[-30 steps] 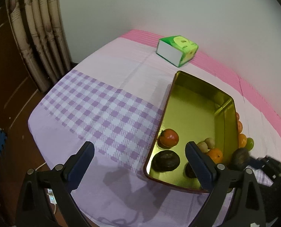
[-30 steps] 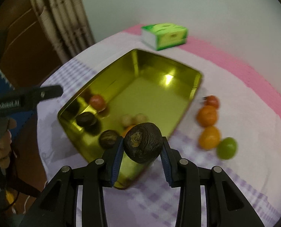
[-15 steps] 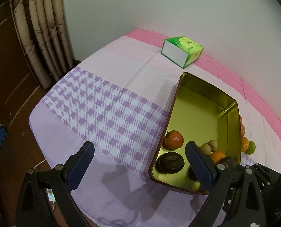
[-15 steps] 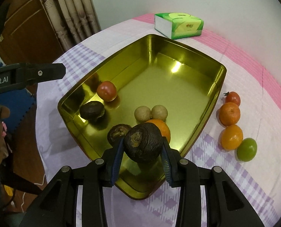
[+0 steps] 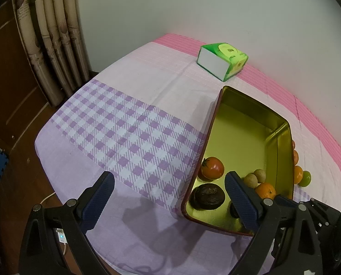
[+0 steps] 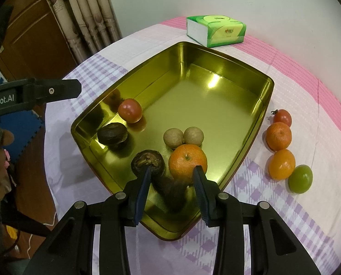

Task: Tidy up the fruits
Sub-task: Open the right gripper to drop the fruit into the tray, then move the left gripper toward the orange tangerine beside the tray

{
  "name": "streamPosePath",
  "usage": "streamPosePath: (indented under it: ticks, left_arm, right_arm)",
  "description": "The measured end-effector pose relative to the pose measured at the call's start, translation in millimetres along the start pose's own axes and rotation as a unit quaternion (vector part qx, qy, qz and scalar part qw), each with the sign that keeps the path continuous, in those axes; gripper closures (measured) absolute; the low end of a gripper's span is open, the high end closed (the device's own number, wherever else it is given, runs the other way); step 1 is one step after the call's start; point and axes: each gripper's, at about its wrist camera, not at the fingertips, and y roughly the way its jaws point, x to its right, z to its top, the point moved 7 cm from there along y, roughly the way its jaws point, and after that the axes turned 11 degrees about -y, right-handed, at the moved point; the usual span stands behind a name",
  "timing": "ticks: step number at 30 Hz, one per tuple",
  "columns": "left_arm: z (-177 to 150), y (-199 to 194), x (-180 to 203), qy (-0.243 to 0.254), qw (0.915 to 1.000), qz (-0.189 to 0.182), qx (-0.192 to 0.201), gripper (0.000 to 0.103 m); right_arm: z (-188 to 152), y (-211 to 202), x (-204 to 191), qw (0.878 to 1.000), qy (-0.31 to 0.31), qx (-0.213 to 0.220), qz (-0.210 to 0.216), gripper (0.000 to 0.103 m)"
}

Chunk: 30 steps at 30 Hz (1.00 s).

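Observation:
A gold tin (image 6: 216, 52) stands on the checked cloth. In it lie a tomato (image 6: 129, 110), two dark wrinkled fruits (image 6: 112, 135) (image 6: 148, 163), two small brown fruits (image 6: 173, 138) and an orange (image 6: 187, 162). My right gripper (image 6: 171, 174) hangs over the tin's near corner. A third dark fruit (image 6: 172, 192) shows as a blurred smear below its pads, which no longer press on it. My left gripper (image 5: 168, 194) stands wide open and empty over the cloth by the tin's (image 5: 255, 102) near-left edge.
On the cloth to the right of the tin lie a small tomato (image 6: 282, 117), two oranges (image 6: 278, 136) (image 6: 281, 163) and a green fruit (image 6: 300, 178). A green tissue pack (image 6: 215, 31) sits at the back by the wall. Curtains and a wooden door are on the left.
My right gripper carried the dark fruit in over the tin. The fruit has now slipped out from between the pads and is dropping. The left gripper has stayed put.

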Motion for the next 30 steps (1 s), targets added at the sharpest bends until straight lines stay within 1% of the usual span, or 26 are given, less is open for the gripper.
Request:
streamPosePath:
  ticks: [6,10,11,13,16,17,18,20,23,26,30]
  left_arm:
    - [-0.6,0.6,0.9,0.001,1.0,0.001,0.001,0.007]
    - [-0.9,0.7,1.3,0.001,1.0,0.002,0.001,0.007]
    - [-0.8,0.7,1.4,0.001,1.0,0.002,0.001,0.007]
    - [-1.7,1.6,2.4,0.005,1.0,0.002,0.001,0.007]
    - [-3.3,1.7,4.5,0.011,0.9999,0.003,0.003,0.007]
    - [-3.8,1.3,6.0,0.015,0.9999,0.002,0.004,0.007]
    - [-4.4,0.8,7.5,0.018,0.9998,0.001,0.006,0.007]
    - [-5.7,-1.3,12.8,0.029,0.9995,0.0,0.011,0.007]
    - [-8.6,-6.4,24.4,0.049,0.9985,-0.01,0.02,0.007]
    - [-14.3,-8.8,37.9,0.07,0.9972,-0.02,0.019,0.007]
    - [-25.3,-9.1,61.6,0.106,0.994,-0.026,0.012,0.008]
  right_arm:
    - [0.4,-4.7,2.1,1.0,0.009,0.006,0.001,0.063]
    - [0.5,-15.6,11.6,0.999,0.026,0.021,-0.002,0.062]
    - [0.2,-21.1,17.0,0.999,0.034,0.031,0.001,0.062]
    - [-1.1,-29.6,25.5,0.998,0.044,0.043,-0.002,0.059]
    - [-6.0,-45.7,46.9,0.995,0.068,0.068,-0.012,0.051]
    - [-9.8,-50.4,57.6,0.994,0.075,0.071,-0.03,0.048]
    - [-16.3,-54.2,72.2,0.993,0.084,0.07,-0.052,0.047]
    - [-28.8,-56.5,97.2,0.989,0.108,0.067,-0.069,0.047]
    - [-57.9,-54.5,140.5,0.981,0.149,0.055,-0.109,0.046]
    - [-91.3,-47.5,181.5,0.971,0.19,0.035,-0.14,0.045]
    - [-122.2,-36.9,217.7,0.962,0.215,0.017,-0.164,0.043]
